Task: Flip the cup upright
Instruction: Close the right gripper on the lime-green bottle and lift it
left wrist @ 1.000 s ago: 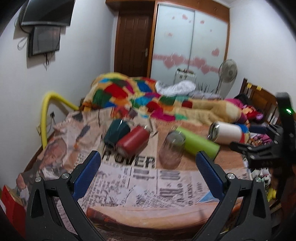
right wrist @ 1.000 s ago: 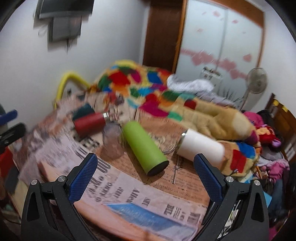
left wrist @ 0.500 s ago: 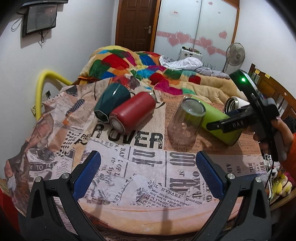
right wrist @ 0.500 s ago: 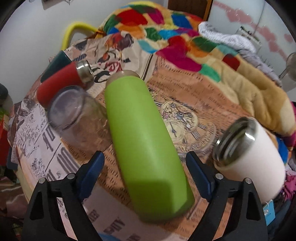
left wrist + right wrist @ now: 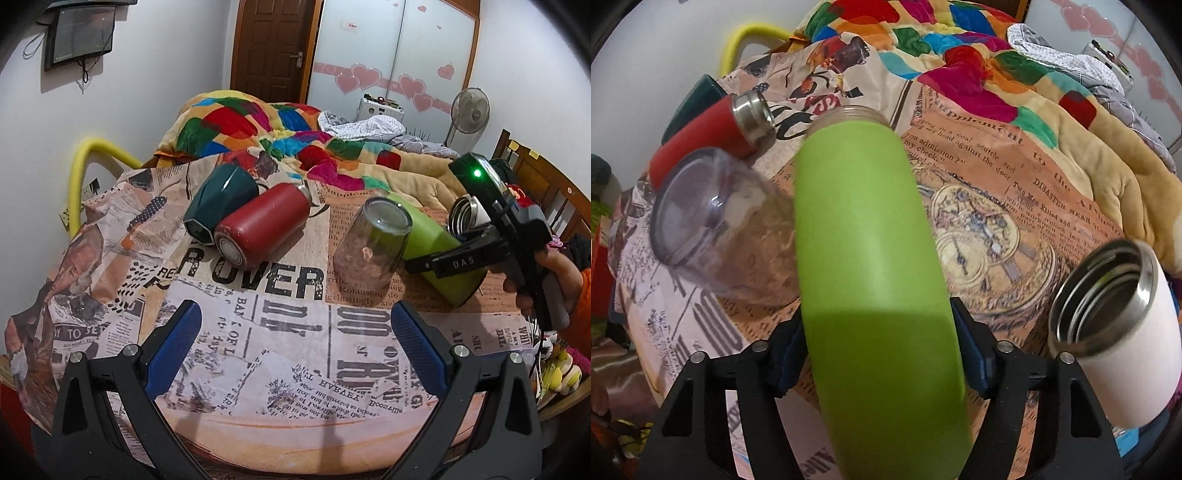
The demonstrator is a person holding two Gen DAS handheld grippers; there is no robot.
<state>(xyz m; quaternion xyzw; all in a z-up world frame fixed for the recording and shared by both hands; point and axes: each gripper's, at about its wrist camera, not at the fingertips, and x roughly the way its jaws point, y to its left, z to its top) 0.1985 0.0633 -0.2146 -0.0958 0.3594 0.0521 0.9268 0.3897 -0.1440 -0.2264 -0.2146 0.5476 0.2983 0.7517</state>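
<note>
On the newsprint-covered surface (image 5: 295,332): five vessels, all tipped over — one green cup (image 5: 871,258), one clear glass (image 5: 373,251), one red flask (image 5: 262,229), one teal mug (image 5: 218,203), one white tumbler (image 5: 1119,339). Right claw (image 5: 879,354) clamps green cup; left claw (image 5: 295,339) wide, holding nothing.

In the right wrist view, the base of the green cup (image 5: 871,258) is cut off by the lower edge, and the blue pads (image 5: 973,363) of the right tool (image 5: 879,354) are largely hidden behind it. The teal cup (image 5: 690,101) is mostly concealed by the red bottle (image 5: 701,133). In the left wrist view, the white cup (image 5: 466,218) is half hidden behind the right tool.
</note>
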